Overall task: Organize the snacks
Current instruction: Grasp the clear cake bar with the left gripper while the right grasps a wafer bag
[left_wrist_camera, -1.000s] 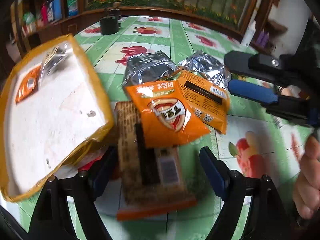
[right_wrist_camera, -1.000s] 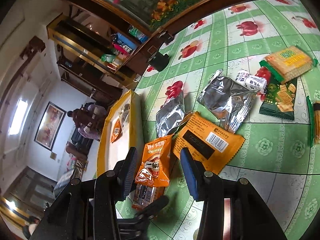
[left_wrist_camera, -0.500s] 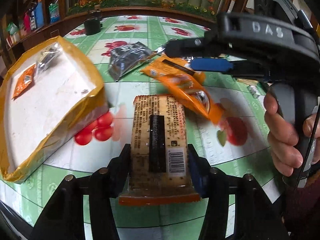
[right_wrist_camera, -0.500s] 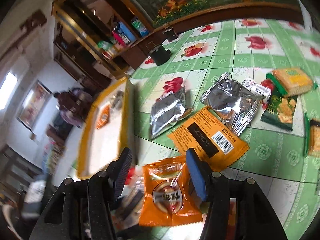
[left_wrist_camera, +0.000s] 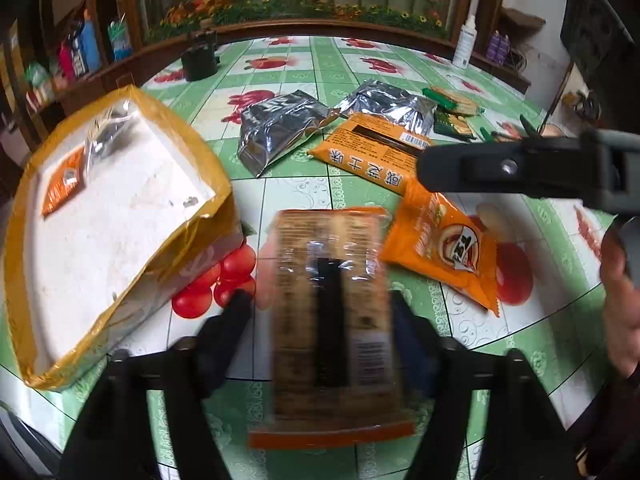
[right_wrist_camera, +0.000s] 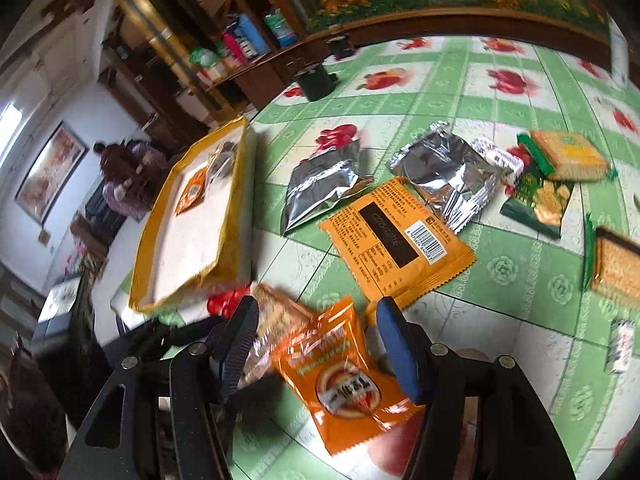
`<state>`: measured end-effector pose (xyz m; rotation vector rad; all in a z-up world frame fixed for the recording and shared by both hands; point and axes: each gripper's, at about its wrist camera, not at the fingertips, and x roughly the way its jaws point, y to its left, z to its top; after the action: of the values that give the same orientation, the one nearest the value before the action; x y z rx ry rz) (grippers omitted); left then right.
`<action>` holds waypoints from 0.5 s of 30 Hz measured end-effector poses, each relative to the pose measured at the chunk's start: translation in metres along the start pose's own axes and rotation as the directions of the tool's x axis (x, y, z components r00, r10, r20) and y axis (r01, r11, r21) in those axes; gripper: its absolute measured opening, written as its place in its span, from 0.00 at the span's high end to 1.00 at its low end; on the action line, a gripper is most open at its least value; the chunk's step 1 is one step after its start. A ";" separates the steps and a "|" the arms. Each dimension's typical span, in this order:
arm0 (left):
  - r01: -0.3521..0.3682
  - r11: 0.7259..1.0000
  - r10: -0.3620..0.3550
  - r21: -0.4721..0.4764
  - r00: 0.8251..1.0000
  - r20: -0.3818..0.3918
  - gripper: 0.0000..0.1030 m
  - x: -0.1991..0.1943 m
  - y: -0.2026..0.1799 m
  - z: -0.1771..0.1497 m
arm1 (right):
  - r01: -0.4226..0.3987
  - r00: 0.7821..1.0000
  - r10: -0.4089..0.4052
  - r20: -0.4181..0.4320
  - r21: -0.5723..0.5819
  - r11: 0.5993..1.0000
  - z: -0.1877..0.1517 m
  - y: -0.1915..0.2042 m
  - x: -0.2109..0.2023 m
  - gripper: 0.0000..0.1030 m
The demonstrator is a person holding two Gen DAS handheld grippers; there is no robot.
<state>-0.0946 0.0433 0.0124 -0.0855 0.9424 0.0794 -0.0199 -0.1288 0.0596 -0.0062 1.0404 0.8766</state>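
Observation:
My left gripper (left_wrist_camera: 322, 312) is shut on a brown cracker pack (left_wrist_camera: 332, 320) with an orange edge and holds it above the table. The pack also shows in the right wrist view (right_wrist_camera: 272, 320). My right gripper (right_wrist_camera: 316, 332) is open above a small orange snack packet (right_wrist_camera: 344, 376), which lies on the table; it also shows in the left wrist view (left_wrist_camera: 444, 252). A yellow-rimmed white tray (left_wrist_camera: 24, 280) stands to the left, also in the right wrist view (right_wrist_camera: 236, 216), with a small orange packet (left_wrist_camera: 62, 186) and a clear wrapper in it.
On the green fruit-print tablecloth (right_wrist_camera: 520, 280) lie a large orange packet (right_wrist_camera: 396, 240), two silver packets (right_wrist_camera: 320, 188) (right_wrist_camera: 452, 176), green cracker packs (right_wrist_camera: 540, 196) and biscuit packs (right_wrist_camera: 616, 268) at the right. A black cup (left_wrist_camera: 200, 60) stands at the far edge.
My left gripper closed on the cracker pack and lifted it. The small orange packet slid off the pack and now lies on the table under my open right gripper.

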 end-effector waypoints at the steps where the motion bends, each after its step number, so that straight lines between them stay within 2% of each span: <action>1: -0.004 1.000 0.004 0.006 1.000 0.002 0.46 0.000 0.000 0.000 | 0.013 1.000 -0.013 0.000 -0.037 0.999 -0.001 0.002 -0.003 0.36; 3: 0.010 1.000 -0.009 -0.004 1.000 0.007 0.47 -0.001 0.003 0.000 | 0.062 0.998 -0.064 -0.009 -0.157 0.986 -0.007 0.009 -0.007 0.33; 6: 0.005 1.000 -0.005 0.003 1.000 0.010 0.47 -0.001 0.003 -0.001 | 0.117 0.992 -0.126 -0.009 -0.313 0.943 -0.019 0.018 -0.008 0.29; 10: -0.001 1.000 0.001 0.011 1.000 0.011 0.47 0.000 0.001 -0.002 | 0.078 0.993 -0.107 -0.057 -0.376 0.923 -0.030 0.024 0.000 0.29; 15: -0.016 1.000 0.016 0.021 1.000 0.007 0.47 0.000 -0.001 -0.002 | 0.124 0.978 -0.186 -0.091 -0.464 0.877 -0.043 0.035 0.020 0.29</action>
<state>-0.0963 0.0422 0.0112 -0.0584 0.9372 0.0845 -0.0697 -0.1098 0.0344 -0.5474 0.9207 0.9654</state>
